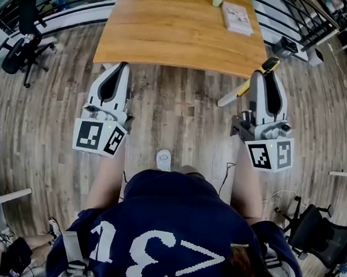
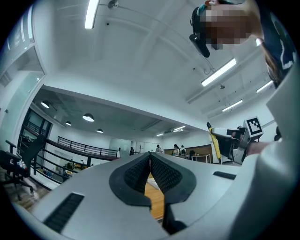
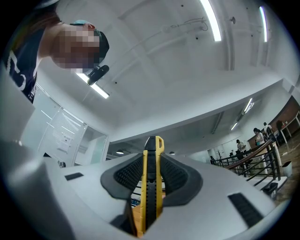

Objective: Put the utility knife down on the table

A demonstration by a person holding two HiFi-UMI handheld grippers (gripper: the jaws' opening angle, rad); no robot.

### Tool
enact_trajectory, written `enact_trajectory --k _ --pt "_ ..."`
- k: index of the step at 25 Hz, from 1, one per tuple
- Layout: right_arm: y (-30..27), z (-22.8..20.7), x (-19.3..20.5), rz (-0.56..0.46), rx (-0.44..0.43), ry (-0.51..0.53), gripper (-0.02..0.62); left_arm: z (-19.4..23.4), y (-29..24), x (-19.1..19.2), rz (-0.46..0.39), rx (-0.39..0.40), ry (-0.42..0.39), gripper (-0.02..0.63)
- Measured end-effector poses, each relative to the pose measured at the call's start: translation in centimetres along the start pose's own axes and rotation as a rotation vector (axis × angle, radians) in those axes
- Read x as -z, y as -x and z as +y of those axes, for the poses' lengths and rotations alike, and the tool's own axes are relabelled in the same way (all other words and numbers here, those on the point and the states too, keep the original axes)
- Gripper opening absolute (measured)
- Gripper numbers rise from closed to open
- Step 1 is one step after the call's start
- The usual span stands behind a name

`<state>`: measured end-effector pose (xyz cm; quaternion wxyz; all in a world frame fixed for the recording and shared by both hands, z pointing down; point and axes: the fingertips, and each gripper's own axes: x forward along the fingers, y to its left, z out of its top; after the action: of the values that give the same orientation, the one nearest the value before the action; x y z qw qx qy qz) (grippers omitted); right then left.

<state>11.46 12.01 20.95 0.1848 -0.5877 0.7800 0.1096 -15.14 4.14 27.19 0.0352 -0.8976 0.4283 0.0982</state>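
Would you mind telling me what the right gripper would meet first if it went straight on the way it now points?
Probably the table, at its near edge: in the head view the right gripper, shut on the knife, points at it. Height is unclear; it might pass just over the top.

I've got grey-brown plank floor [image 1: 178, 116] below me, a wooden table [image 1: 170, 21] ahead, black office chairs [image 1: 18, 54] either side, dark railing [image 1: 289, 15] right, strip lights [image 2: 219, 72] overhead.

Right tool [image 1: 264, 75] hides middle of utility knife [image 1: 240, 91]
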Motion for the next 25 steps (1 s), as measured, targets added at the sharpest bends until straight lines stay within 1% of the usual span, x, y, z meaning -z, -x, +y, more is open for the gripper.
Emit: enact_trajectory --k 4,7,10,16,20,25 --pt "-1.9 -0.8 0.8 0.008 0.002 0.002 0.124 1.2 -1.7 1.0 0.019 0.008 0.011 0.017" --pt "-3.9 -1.5 1.9 0.013 -0.004 -0.009 0.124 2.6 -3.1 1.7 0.027 -0.003 0.017 0.017" --pt "-6.1 -2.3 3.6 0.026 -0.023 -0.023 0.124 4.1 -4.6 2.8 0.039 -0.024 0.02 0.017" --pt "-12.2 -4.6 6.7 0.013 -0.083 -0.06 0.124 7.6 -8.2 3.7 0.037 -0.088 0.0 0.017" --pt "-17.7 -7.2 8.4 0.019 -0.134 -0.079 0.124 10.0 -12.5 3.8 0.035 -0.135 -0.008 0.017" --pt "-23.9 -12.2 9.8 0.007 -0.162 -0.093 0.124 12.2 -19.2 3.8 0.018 -0.171 -0.034 0.017"
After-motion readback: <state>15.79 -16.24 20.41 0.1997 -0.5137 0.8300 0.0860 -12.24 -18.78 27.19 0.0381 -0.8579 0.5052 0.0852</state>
